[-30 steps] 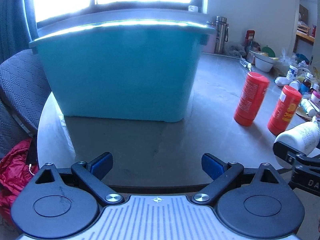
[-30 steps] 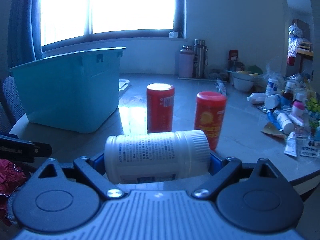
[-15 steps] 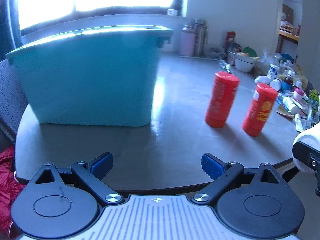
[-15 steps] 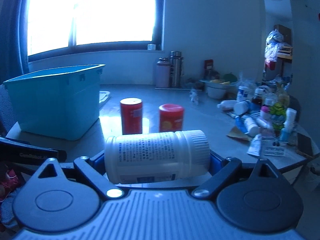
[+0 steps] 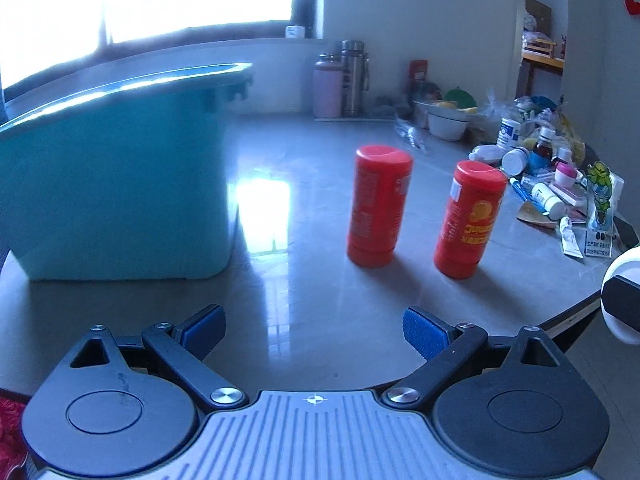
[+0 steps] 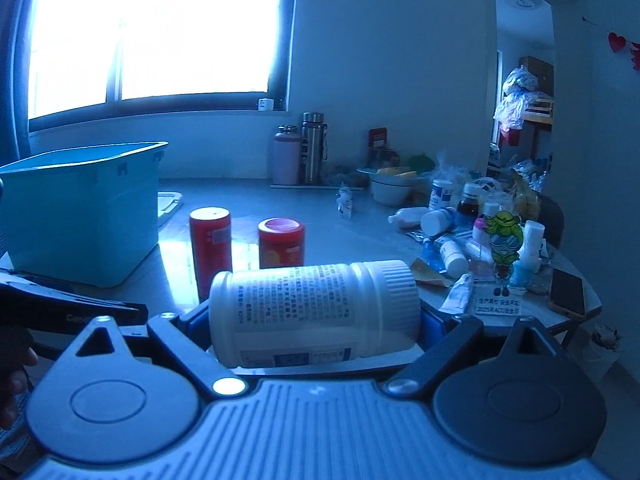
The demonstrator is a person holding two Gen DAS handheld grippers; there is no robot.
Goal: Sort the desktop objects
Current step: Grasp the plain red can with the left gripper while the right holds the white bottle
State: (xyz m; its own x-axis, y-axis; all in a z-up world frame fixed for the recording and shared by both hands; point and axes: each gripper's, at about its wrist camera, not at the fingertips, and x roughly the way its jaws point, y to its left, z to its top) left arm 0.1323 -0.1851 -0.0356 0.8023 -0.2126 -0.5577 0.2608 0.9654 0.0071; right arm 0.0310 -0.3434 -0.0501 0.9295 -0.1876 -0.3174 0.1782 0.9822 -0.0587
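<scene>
My right gripper (image 6: 314, 320) is shut on a white pill bottle (image 6: 312, 312) that lies sideways between the pads, cap to the right, held off the table's near edge. The bottle's end shows at the right edge of the left wrist view (image 5: 624, 292). My left gripper (image 5: 314, 330) is open and empty over the table's near edge. Two red canisters (image 5: 378, 204) (image 5: 470, 218) stand upright on the grey table (image 5: 280, 220), also in the right wrist view (image 6: 211, 248) (image 6: 281, 242). A teal bin (image 5: 112, 176) stands at the left (image 6: 80, 208).
A heap of small bottles, tubes and packets (image 6: 472, 232) covers the table's right side, with a phone (image 6: 566, 292) and a cartoon stand (image 6: 505, 248) near the edge. A white bowl (image 5: 446, 126) and two flasks (image 5: 340, 80) stand at the back.
Both grippers have pulled back and swung right; the bin has slid left in both views and the canisters look farther off. The white bottle stays clamped.
</scene>
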